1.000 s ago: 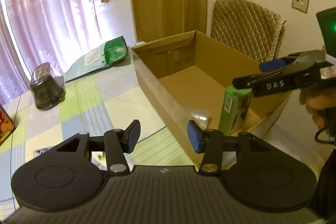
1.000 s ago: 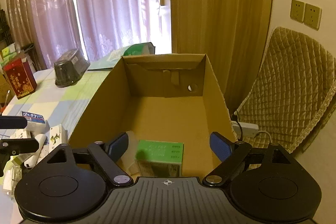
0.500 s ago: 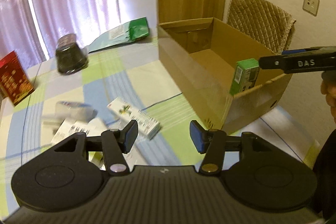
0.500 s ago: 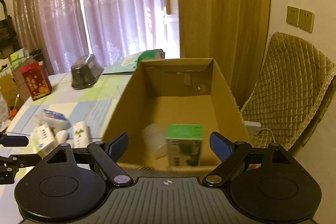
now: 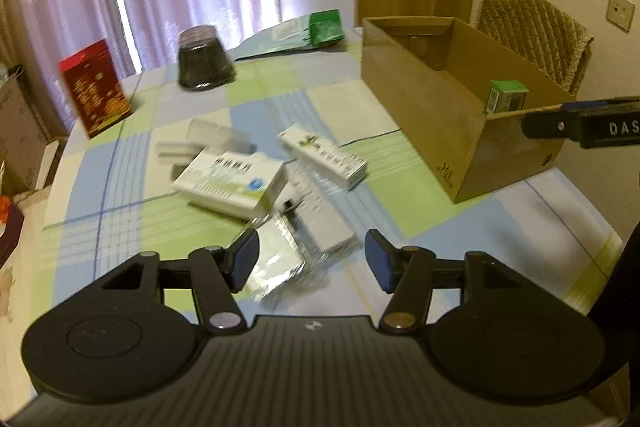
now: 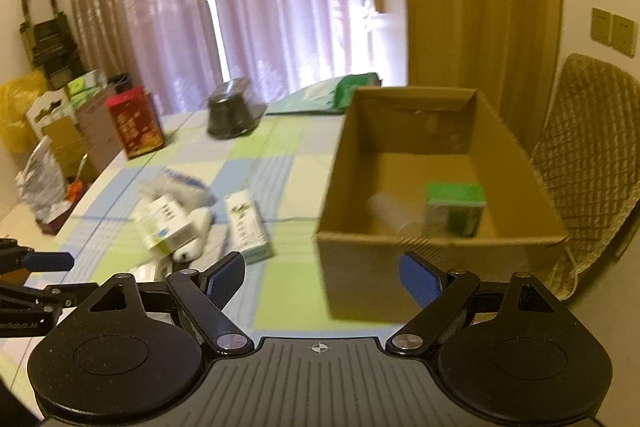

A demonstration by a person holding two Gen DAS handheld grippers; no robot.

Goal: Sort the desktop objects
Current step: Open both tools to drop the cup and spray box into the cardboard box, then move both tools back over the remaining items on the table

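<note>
The table [image 5: 132, 179], under a checked cloth of green, blue and white, carries the work. At its right end stands the open cardboard box [image 5: 420, 99], which I take to be the collecting point for the sort.

Contents of the box: one green carton [image 6: 454, 209] standing upright near the front wall, and beside it a pale, translucent item too blurred to identify. I judge these to be the only things sorted so far.

Outstanding: a loose cluster lies in the middle of the table, well apart from the box. It includes a white-and-green medicine box [image 5: 230, 183], a long narrow white carton [image 5: 322, 155] just beside it, a flat white slab [image 5: 324, 223], and a clear foil-like packet [image 5: 276, 263] nearest my left gripper. Smaller white pieces lie behind these; I cannot count them reliably.

At the far side stand a red box [image 5: 94, 89], a dark lidded container [image 5: 204, 61] and a green-ended bag [image 5: 296, 33]. Whether they belong to the sort I cannot tell.

My left gripper [image 5: 312, 261] is spread wide and carries nothing, poised above the packet. My right gripper [image 6: 322, 277] is likewise spread and carrying nothing, in front of the box's near wall.

Assessment: early stage; most of the cluster remains to be moved.
</note>
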